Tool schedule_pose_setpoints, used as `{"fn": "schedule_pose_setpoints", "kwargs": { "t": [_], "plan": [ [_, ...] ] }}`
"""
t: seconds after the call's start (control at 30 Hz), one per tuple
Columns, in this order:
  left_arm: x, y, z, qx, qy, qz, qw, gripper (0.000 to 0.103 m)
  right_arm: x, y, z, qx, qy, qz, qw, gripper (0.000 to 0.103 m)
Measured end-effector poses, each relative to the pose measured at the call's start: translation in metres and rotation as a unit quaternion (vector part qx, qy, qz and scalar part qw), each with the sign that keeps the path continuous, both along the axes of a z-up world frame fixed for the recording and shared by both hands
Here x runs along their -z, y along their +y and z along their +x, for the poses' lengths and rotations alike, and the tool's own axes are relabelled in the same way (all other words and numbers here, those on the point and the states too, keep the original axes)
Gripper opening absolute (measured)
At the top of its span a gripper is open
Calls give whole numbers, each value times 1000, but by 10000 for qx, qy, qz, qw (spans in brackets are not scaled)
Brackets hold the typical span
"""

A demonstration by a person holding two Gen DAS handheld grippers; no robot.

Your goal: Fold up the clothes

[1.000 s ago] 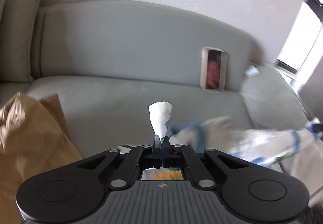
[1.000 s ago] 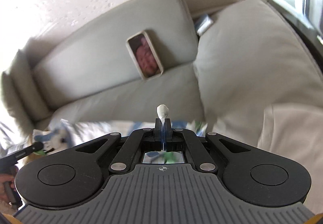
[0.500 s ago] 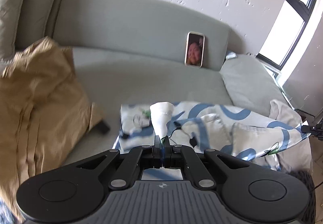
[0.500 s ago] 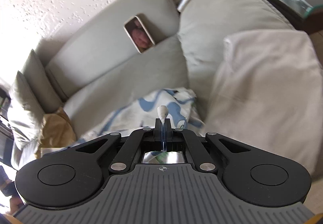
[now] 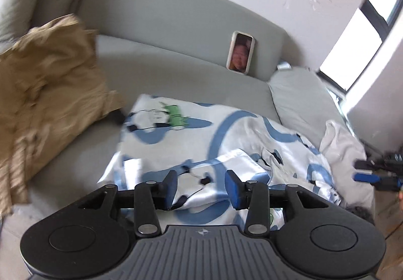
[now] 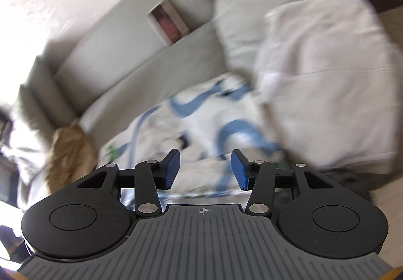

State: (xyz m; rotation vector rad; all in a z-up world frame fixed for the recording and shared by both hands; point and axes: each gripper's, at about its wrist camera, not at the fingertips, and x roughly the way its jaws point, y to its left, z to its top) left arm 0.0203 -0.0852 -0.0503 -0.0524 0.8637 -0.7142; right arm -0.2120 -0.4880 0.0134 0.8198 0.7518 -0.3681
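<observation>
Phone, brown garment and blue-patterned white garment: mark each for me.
phone [image 5: 240, 52]: left wrist view, middle of its screen.
brown garment [image 5: 47, 93]: left wrist view, centre of the crumpled heap.
blue-patterned white garment [image 5: 201, 133]: left wrist view, flat middle of the cloth on the sofa seat.

Garment [image 5: 214, 133] on sofa [image 5: 176, 78], phone [image 5: 240, 52] behind

- Left gripper [image 5: 201, 188]: black linkage arms, silver pivot screws, blue finger pads [image 5: 233, 190].
- Ribbed grey housing [image 5: 201, 252] behind the screws, small crosshair marking.
- Right gripper [image 6: 205, 169]: same build.
</observation>
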Motion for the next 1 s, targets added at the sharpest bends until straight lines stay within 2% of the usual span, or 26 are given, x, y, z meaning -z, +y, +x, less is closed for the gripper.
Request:
{"fn": "schedule_pose_setpoints", "kwargs": {
  "t": [0.07,0.1,0.13,0.2,0.3,0.47,0.57,0.77,1.0],
  "plan": [
    [8,-23,-4,199,-42,120,9997,40,11,10,25,-257,48,127,9996,50],
    [12,-33,-6,286,-37,144,9995,40,18,16,38,-341,95,168,9992,43],
    [16,-43,-8,373,-31,168,9992,40,24,20,51,-368,162,204,9990,30],
    [25,-59,-12,491,-44,310,9983,40,37,27,75,-397,297,262,9984,18],
    [38,-70,-22,829,33,472,9954,40,52,29,105,-365,485,264,9978,18],
    [48,-66,-45,1660,271,352,9851,40,75,28,144,-383,813,310,9955,20],
    [48,-59,-58,2045,273,318,9780,40,84,28,158,-495,816,345,9948,20],
    [43,-43,-66,1938,163,310,9804,40,98,48,169,-1187,1149,538,9848,20],
    [43,-29,-71,1736,217,182,9844,41,89,87,116,-2181,1438,945,9606,21]
  ]
}}
